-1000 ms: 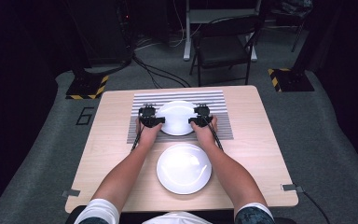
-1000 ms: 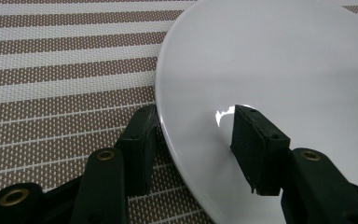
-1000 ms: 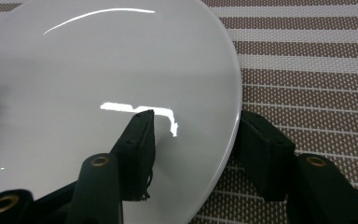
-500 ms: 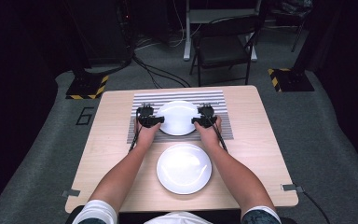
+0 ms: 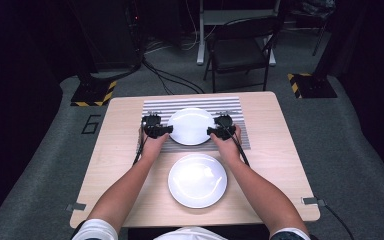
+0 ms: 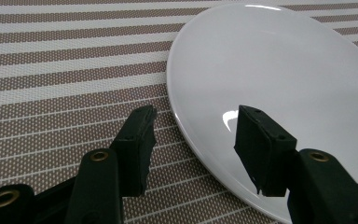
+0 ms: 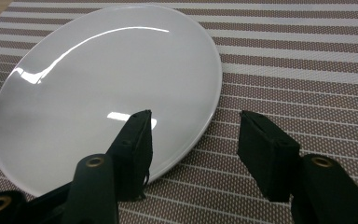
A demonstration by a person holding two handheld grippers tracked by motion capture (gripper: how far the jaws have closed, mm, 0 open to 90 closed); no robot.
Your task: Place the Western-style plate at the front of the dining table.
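A white plate (image 5: 191, 126) lies flat on a brown and white striped placemat (image 5: 195, 102) at the table's far middle. My left gripper (image 5: 166, 130) sits at its left rim. In the left gripper view the gripper (image 6: 193, 121) straddles the plate's (image 6: 279, 70) edge with both pads clear of it; its jaws have just been opening. My right gripper (image 5: 213, 131) sits at the right rim. In the right gripper view the gripper (image 7: 193, 123) also straddles the plate's (image 7: 102, 84) edge without touching it, its jaws having just opened too.
A second white plate (image 5: 197, 180) lies on the bare wooden table (image 5: 280, 165) between my forearms, nearer the person. A folding chair (image 5: 240, 50) stands beyond the table's far edge. Cables run over the grey floor.
Both grippers have drawn slightly outward from the far plate's rim, and their jaws stand a little wider. The plate stays where it was on the placemat.
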